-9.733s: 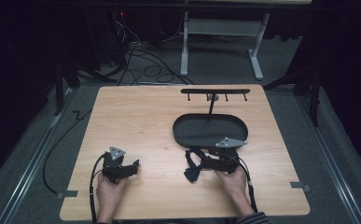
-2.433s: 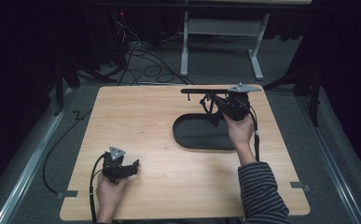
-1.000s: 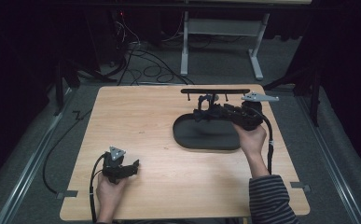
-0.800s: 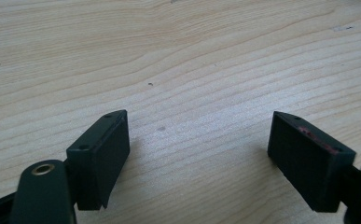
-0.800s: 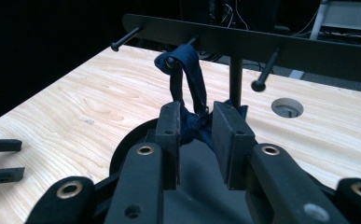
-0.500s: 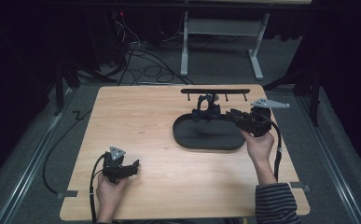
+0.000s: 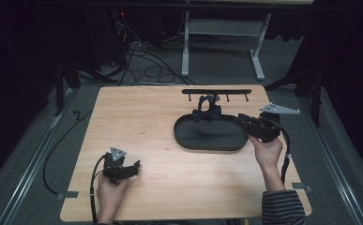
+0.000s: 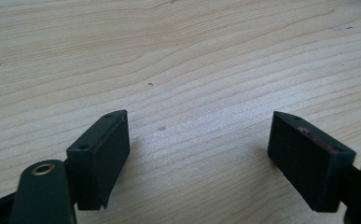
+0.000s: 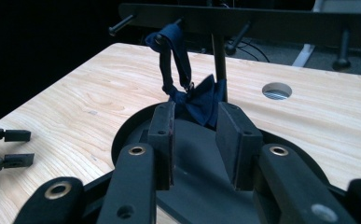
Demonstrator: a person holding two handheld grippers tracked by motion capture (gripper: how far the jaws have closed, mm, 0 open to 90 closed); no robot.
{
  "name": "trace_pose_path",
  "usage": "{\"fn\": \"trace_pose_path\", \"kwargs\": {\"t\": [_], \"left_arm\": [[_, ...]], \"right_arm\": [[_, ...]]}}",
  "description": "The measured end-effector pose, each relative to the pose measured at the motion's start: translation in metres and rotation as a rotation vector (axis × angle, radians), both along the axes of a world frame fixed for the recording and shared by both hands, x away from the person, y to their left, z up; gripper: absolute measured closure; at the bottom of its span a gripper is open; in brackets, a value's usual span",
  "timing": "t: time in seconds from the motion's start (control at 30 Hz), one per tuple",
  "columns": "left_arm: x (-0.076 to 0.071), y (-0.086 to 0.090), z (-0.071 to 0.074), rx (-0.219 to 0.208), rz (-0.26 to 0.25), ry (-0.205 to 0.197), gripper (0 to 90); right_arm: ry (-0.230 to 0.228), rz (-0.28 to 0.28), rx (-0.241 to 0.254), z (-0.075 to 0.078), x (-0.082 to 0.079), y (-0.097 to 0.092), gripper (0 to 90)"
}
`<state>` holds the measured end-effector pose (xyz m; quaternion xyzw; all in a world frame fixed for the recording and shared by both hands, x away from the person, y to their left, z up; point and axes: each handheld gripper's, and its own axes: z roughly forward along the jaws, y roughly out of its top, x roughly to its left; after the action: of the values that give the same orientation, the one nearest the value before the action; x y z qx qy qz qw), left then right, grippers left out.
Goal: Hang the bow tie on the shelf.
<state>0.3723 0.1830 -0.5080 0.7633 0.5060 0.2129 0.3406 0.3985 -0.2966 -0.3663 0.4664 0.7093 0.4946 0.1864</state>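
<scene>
A dark blue bow tie (image 7: 206, 112) (image 9: 197, 99) hangs by its strap from a peg of the black rack (image 7: 216, 92) (image 9: 262, 21), its bow resting at the back of the rack's oval base (image 7: 210, 136) (image 9: 201, 186). My right gripper (image 7: 241, 118) (image 9: 196, 112) sits at the base's right end and points at the bow tie from a short way off. Its jaws have just been opening and hold nothing. My left gripper (image 7: 133, 166) (image 8: 199, 154) rests open on the bare wood near the front left; it also shows in the right gripper view (image 9: 15, 147).
The wooden table (image 7: 137, 122) has a round hole (image 9: 276, 90) behind the rack. Cables (image 7: 141, 56) and a white table frame (image 7: 226, 33) lie on the dark floor beyond the far edge.
My right gripper has drawn back from the bow tie toward the right end of the base, leaving the bow tie hanging on the peg. The left gripper has stayed put.
</scene>
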Motion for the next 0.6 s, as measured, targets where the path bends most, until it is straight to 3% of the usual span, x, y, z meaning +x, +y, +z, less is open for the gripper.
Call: {"fn": "trace_pose_path", "kwargs": {"t": [0.27, 0.6], "left_arm": [[0.000, 0.000, 0.000, 0.000, 0.000, 0.000, 21.2], [0.000, 0.000, 0.000, 0.000, 0.000, 0.000, 21.2]], "right_arm": [[0.010, -0.016, 0.010, -0.005, -0.007, -0.008, 69.0], [0.012, -0.024, -0.011, -0.009, -0.016, -0.012, 68.1]]}}
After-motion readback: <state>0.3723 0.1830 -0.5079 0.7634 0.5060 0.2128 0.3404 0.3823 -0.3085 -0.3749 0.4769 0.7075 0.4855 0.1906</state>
